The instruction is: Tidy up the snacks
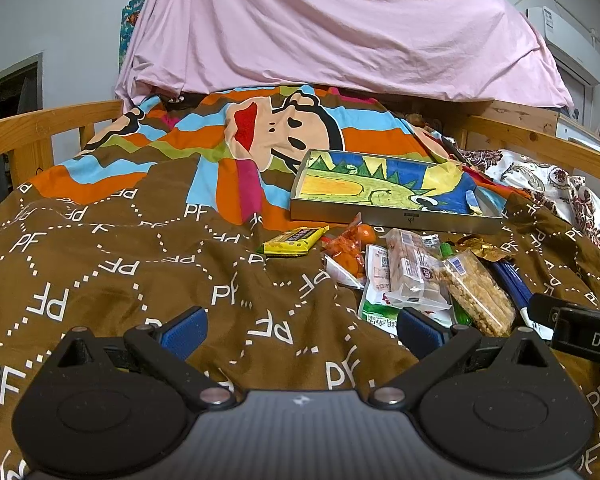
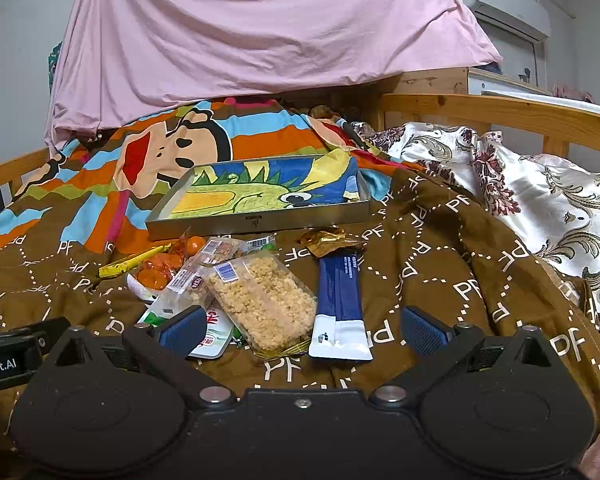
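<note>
Brown quilt (image 2: 440,248), soft and rumpled, printed with white PF letters and dotted lines, covers the bed. Shallow rectangular metal tray (image 2: 260,222) with a crayon-bright dinosaur lining sits on it, beyond the snacks. Snack pile lies loose just in front of the tray: clear crinkly pack of puffed-rice cake (image 2: 264,302), flat glossy blue-and-white sachet (image 2: 340,308) beside it, yellow bar wrapper (image 1: 294,241), small orange candies (image 2: 156,274). Right gripper (image 2: 302,328) spread wide, empty, rice cake and sachet just ahead between its fingers. Left gripper (image 1: 302,326) likewise spread, empty, over bare quilt, snacks ahead to its right.
</note>
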